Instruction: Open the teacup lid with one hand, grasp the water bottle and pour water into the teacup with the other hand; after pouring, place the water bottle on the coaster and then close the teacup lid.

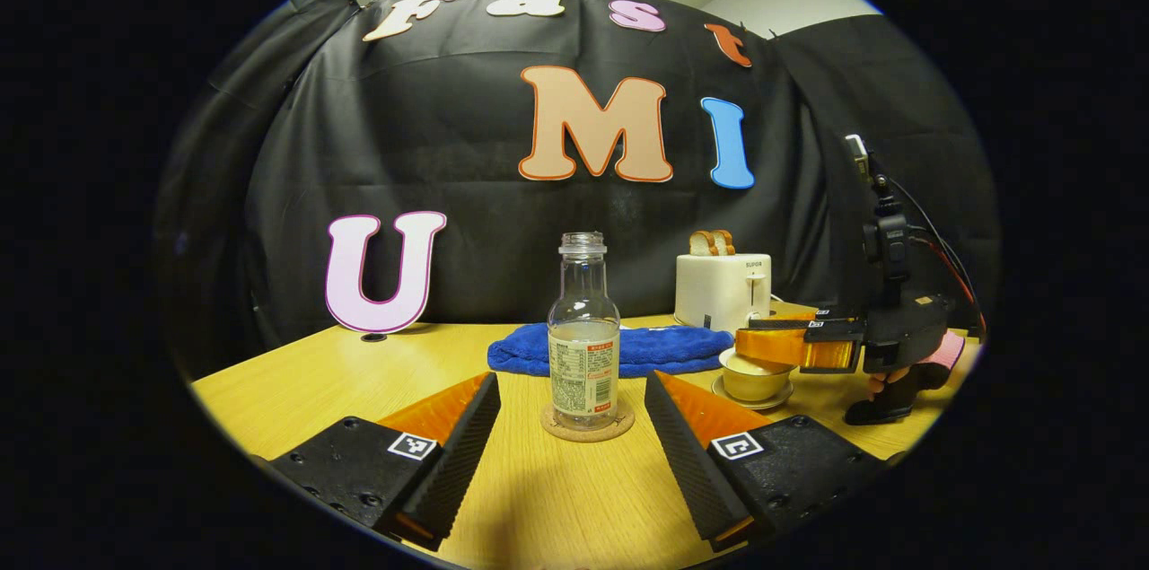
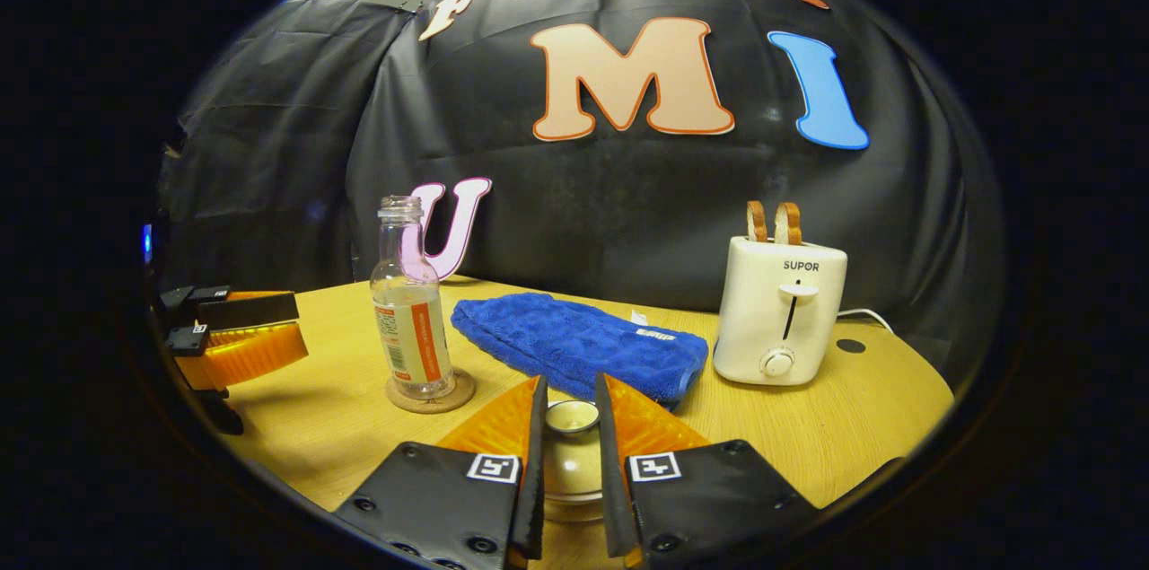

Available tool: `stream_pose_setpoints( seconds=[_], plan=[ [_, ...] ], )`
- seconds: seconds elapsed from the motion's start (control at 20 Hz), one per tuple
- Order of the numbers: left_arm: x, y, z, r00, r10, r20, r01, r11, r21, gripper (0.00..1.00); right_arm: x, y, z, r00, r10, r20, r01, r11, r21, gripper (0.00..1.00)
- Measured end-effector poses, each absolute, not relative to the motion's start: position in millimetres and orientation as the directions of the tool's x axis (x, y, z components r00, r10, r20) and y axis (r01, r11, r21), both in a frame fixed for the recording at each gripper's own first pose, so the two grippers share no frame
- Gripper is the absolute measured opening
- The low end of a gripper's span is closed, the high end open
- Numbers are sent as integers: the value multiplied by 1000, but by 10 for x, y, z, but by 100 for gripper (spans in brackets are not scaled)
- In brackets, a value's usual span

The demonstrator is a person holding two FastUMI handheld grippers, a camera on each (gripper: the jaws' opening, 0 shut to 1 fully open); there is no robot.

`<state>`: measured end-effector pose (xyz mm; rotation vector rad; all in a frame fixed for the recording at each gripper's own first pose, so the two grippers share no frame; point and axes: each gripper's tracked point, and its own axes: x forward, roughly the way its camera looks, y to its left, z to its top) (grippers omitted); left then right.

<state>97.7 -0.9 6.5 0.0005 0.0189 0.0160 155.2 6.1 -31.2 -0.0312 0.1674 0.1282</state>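
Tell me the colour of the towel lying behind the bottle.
The towel is bright blue, seen best in the right gripper view.

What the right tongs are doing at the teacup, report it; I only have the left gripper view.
Observer: In the right gripper view, the right tongs closely flank the teacup lid's knob.
Operator: Say whether they grip it.
Observer: Cannot tell; any gap at the knob is too slim to judge.
Operator: Now place my left tongs.
Observer: The left tongs sit open, apart from the water bottle, which stands on the coaster.
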Motion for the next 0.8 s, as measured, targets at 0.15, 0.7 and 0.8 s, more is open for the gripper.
stream_pose_setpoints(
  seconds=[0.15,0.7,0.8],
  plan=[
    [978,-7,69,1000,16,-20,-16,1000,1,94,1541,61,-330,973,139,-182,-139,990,9,38],
    [981,-16,71,1000,16,-19,-16,1000,1,94,1405,66,-222,983,136,-124,-140,990,-23,94],
    [974,-24,65,1000,12,-18,-12,1000,0,94,1350,21,-176,988,119,-95,-120,993,-6,93]
  ],
)
